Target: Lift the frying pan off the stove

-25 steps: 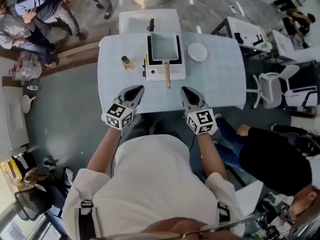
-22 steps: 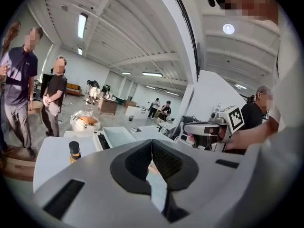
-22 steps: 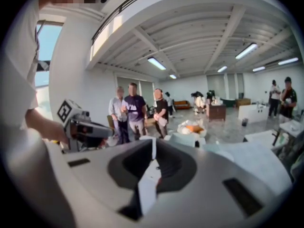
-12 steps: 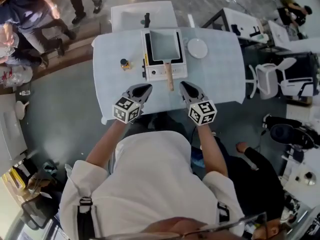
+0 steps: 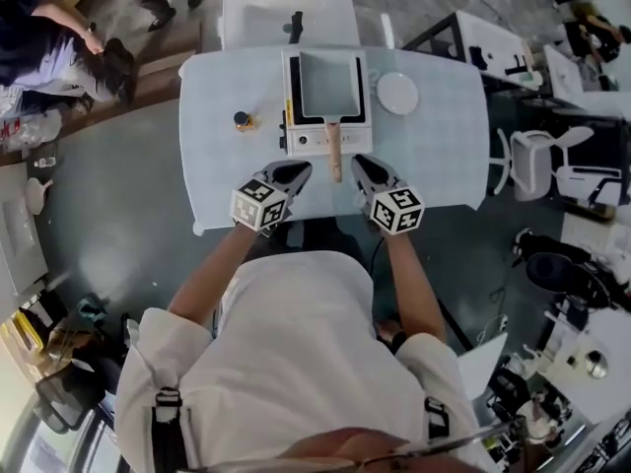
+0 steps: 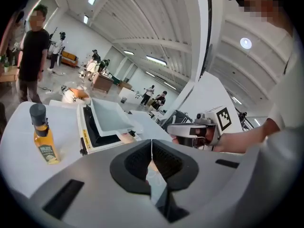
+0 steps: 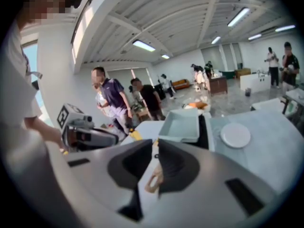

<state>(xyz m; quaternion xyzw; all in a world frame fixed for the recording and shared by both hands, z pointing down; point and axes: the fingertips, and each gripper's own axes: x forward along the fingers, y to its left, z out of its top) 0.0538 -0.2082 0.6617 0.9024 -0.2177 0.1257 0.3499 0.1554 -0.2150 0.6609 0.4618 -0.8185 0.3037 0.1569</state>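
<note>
Over the table, the left gripper and right gripper flank the handle of the frying pan, both with jaws together and empty. The pan apparently sits on the stove.

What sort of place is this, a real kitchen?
Probably not: it looks like a big open lab or hall. A portable stove with a frying pan sits on a table, an office chair stands nearby, and people stand about under a high ceiling with strip lights.

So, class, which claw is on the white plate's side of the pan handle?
The right claw; the left claw sits across the pan handle, on the side with the bottle, away from the plate.
</note>
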